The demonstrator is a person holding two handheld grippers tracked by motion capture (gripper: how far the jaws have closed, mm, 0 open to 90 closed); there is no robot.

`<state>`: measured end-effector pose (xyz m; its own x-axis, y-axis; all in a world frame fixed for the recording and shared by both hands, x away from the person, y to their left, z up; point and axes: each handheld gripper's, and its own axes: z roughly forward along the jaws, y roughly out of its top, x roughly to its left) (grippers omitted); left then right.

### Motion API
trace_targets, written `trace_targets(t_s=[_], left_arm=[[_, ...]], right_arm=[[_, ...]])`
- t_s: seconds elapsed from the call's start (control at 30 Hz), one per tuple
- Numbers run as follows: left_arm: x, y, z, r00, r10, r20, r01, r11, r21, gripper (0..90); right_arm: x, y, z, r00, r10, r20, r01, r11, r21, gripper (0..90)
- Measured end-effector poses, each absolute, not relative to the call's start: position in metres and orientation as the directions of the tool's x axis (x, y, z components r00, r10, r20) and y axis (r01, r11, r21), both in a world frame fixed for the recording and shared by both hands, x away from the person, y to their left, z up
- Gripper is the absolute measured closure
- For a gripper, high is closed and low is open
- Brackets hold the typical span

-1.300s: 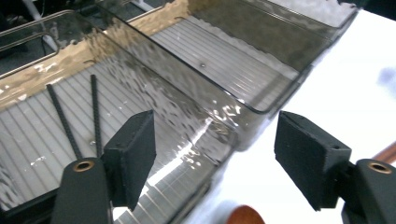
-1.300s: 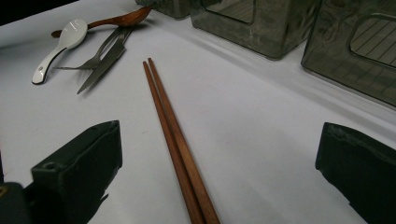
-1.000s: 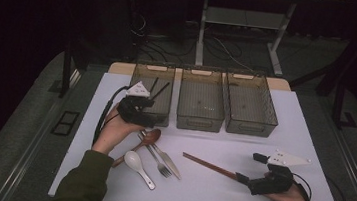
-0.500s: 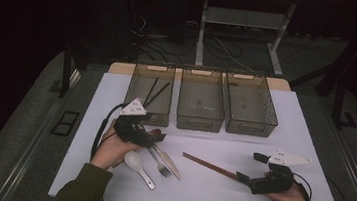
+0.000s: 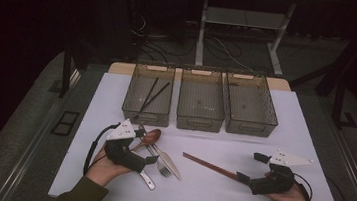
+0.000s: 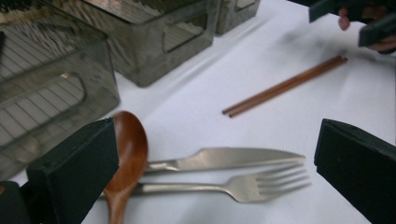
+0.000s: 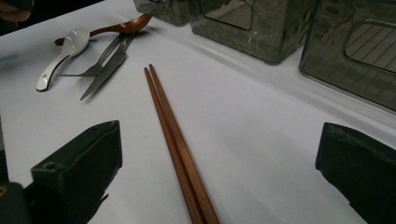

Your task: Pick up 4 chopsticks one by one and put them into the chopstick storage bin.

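Note:
My left gripper (image 5: 145, 146) hovers low over a pile of cutlery; its jaws have just been opening and stand open. Between them, untouched, lie a wooden spoon (image 6: 128, 154), a steel knife (image 6: 224, 158) and a fork (image 6: 252, 185). A white spoon (image 5: 147, 180) lies partly under that hand. My right gripper (image 5: 252, 167) rests open at the near right, its jaws straddling the near end of a pair of brown chopsticks (image 7: 175, 140) without pressing on them. In the high view the chopsticks (image 5: 210, 166) lie slanted between the two hands.
Three smoky plastic bins stand in a row at the back of the white table (image 5: 295, 123). The left bin (image 5: 145, 116) holds black chopsticks (image 5: 153, 95). The middle bin (image 5: 199, 124) and the right bin (image 5: 250, 129) look bare.
My left hand has come back from the left bin and dropped towards the cutlery, its jaws spreading wider. The right hand has kept still.

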<state>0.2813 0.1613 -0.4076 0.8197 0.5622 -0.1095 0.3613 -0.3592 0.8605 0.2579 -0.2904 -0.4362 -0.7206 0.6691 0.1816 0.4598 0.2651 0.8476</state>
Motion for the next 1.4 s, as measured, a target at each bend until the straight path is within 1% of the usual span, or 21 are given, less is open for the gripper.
trace_targets(t_s=[0.2,0.33,0.43,0.57,0.73,1.07,1.1,1.13,1.37,1.4], left_arm=[[0.269,0.161,-0.419,0.842,0.531,-0.095,0.333,-0.374,0.866,0.0],[0.265,0.161,-0.43,0.85,0.517,-0.102,0.337,-0.384,0.86,0.0],[0.265,0.16,-0.437,0.847,0.515,-0.133,0.366,-0.384,0.848,0.0],[0.265,0.159,-0.437,0.855,0.507,-0.109,0.353,-0.415,0.839,0.0],[0.265,0.16,-0.435,0.858,0.505,-0.096,0.338,-0.413,0.845,0.0],[0.266,0.16,-0.436,0.855,0.506,-0.112,0.349,-0.403,0.846,0.0],[0.266,0.16,-0.436,0.855,0.506,-0.113,0.351,-0.404,0.845,0.0],[0.266,0.16,-0.435,0.855,0.506,-0.112,0.35,-0.404,0.845,0.0],[0.266,0.159,-0.435,0.856,0.503,-0.116,0.351,-0.401,0.846,0.0],[0.266,0.159,-0.435,0.857,0.501,-0.117,0.35,-0.401,0.847,0.0]], right_arm=[[0.259,-0.291,-0.436,-0.721,0.672,0.17,0.457,0.277,0.846,0.8],[0.259,-0.291,-0.436,-0.722,0.671,0.171,0.46,0.28,0.843,0.8],[0.258,-0.291,-0.435,-0.727,0.666,0.17,0.462,0.29,0.838,0.8],[0.257,-0.291,-0.431,-0.726,0.67,0.152,0.463,0.313,0.829,0.7],[0.257,-0.292,-0.424,-0.729,0.67,0.138,0.458,0.327,0.827,0.8],[0.27,-0.284,-0.417,-0.738,0.66,0.14,0.478,0.364,0.8,0.8],[0.271,-0.283,-0.417,-0.738,0.659,0.144,0.479,0.362,0.8,1.2],[0.272,-0.282,-0.416,-0.742,0.654,0.148,0.481,0.364,0.797,4.2],[0.283,-0.271,-0.413,-0.761,0.626,0.167,0.482,0.374,0.792,7.8],[0.284,-0.269,-0.413,-0.763,0.624,0.165,0.483,0.382,0.788,11.8]])
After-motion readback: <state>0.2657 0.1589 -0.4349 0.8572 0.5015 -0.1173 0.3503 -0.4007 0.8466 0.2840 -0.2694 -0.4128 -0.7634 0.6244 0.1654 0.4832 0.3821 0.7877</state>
